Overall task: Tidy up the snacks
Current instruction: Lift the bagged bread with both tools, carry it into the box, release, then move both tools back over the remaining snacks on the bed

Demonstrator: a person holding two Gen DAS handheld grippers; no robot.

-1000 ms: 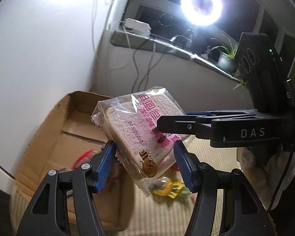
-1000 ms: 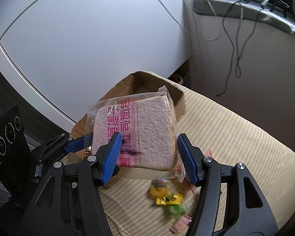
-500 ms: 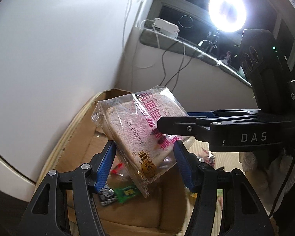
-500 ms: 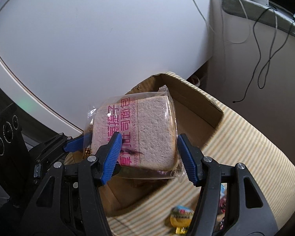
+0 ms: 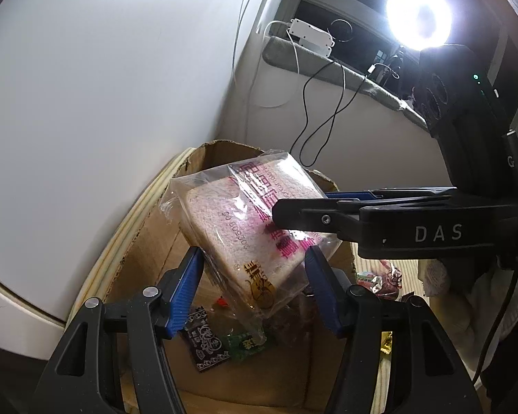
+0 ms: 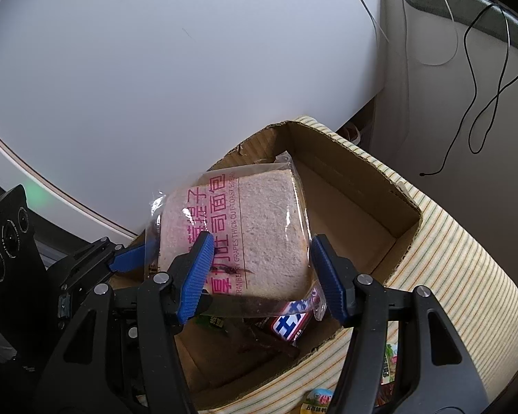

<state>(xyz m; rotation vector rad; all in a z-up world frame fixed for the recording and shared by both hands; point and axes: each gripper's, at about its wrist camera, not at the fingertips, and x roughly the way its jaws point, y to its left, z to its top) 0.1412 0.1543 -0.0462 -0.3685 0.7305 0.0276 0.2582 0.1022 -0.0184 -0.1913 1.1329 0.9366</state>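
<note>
**Bread pack now hangs over the open box**

Nearest to the cameras, both tools hold the same thing. The left gripper (image 5: 253,289) has its blue pads on the two sides of the bread pack (image 5: 245,227), and the right gripper (image 6: 260,276) also clamps it, from the other side. Neither pair of jaws has changed its width in the last second; both are closed on the pack, about half wide.

What has changed is the place. One second ago the pack was above the striped cloth (image 6: 449,241), with loose sweets under it and the box off to the side. Now both hands have carried it sideways and a little down, and the pack hangs tilted directly over the cardboard box (image 6: 402,241). It does not touch the box floor yet.

Under the pack, some small snacks lie already in the box: a dark packet (image 5: 205,339), a green packet (image 5: 247,343) and a packet with white letters (image 6: 290,326). A few sweets (image 5: 380,279) remain outside on the cloth.

Behind the box stand a white panel (image 6: 190,69) and, farther, a sill with cables (image 5: 328,69) and a ring lamp (image 5: 418,17).

In my judgement the carrying is nearly done. Lowering the pack and opening both tools is what remains, then collecting the sweets outside.
</note>
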